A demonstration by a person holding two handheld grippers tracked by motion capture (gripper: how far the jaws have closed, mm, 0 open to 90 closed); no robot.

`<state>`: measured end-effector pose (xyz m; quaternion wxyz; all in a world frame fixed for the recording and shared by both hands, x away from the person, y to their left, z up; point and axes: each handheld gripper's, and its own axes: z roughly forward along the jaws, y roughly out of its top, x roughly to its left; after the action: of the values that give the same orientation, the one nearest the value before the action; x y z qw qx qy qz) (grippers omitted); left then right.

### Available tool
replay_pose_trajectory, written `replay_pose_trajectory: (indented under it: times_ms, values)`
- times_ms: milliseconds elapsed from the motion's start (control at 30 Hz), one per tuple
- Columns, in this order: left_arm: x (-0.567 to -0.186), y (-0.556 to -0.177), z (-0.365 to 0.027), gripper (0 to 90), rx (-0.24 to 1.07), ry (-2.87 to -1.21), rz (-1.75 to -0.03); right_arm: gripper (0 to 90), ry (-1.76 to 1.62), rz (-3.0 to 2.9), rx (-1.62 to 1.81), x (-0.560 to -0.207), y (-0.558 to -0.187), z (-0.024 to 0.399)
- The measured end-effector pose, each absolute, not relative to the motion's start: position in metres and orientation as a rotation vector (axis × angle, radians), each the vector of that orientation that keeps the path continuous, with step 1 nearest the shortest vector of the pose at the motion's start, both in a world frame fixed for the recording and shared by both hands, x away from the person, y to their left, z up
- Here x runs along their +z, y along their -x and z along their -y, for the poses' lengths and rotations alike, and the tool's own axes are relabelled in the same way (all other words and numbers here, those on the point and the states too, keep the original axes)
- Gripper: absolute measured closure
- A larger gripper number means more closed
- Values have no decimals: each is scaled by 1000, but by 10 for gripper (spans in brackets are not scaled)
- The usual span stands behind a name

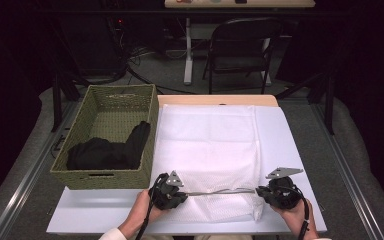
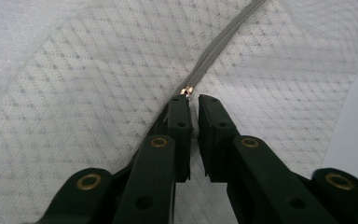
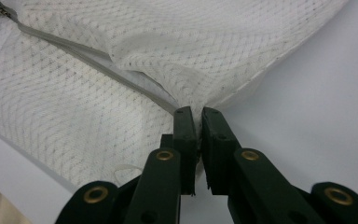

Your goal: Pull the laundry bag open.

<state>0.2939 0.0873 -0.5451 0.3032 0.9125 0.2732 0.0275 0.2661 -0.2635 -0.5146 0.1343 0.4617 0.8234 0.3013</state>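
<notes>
The flat white table carries a white mesh laundry bag with a grey zipper, spread over its centre and reaching the near edge at 6 o'clock. At 9 o'clock of the bag stands a green woven rectangular basket holding a black folded cloth, whose lower part the basket's near wall hides.

From above, the grey zipper is a thin line stretched between the two tools, and the jaw tips are too small to read there. The left gripper, at 7 o'clock of the bag, is seen close in its own view: its jaws stand nearly together astride the zipper's small brass-coloured pull; whether the pads press it is hard to tell, as a thin gap shows. The right gripper, at 5 o'clock, is clenched on the bag's bunched corner at the zipper's end. The right gripper view also shows the opening gaping slightly beside the zipper.
</notes>
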Motion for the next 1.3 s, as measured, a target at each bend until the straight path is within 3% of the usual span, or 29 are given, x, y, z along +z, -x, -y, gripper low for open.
replay_pose_trajectory:
  times_ms: [367, 800, 1067, 1133, 1300]
  values:
    - [-545, -293, -90, 863, 104, -2417, -750, 851, -1323, -2385, 829, -516, -264, 268]
    - [-542, -287, -103, 867, 41, -2368, -806, 863, -1426, -2339, 761, -518, -268, 270]
    - [-543, -287, -103, 868, 92, -2377, -803, 865, -1429, -2331, 728, -519, -268, 266]
    - [-544, -288, -105, 868, 180, -2423, -808, 867, -1416, -2322, 696, -520, -268, 264]
    - [-533, -293, -126, 866, 109, -2346, -869, 867, -1504, -2269, 723, -519, -268, 283]
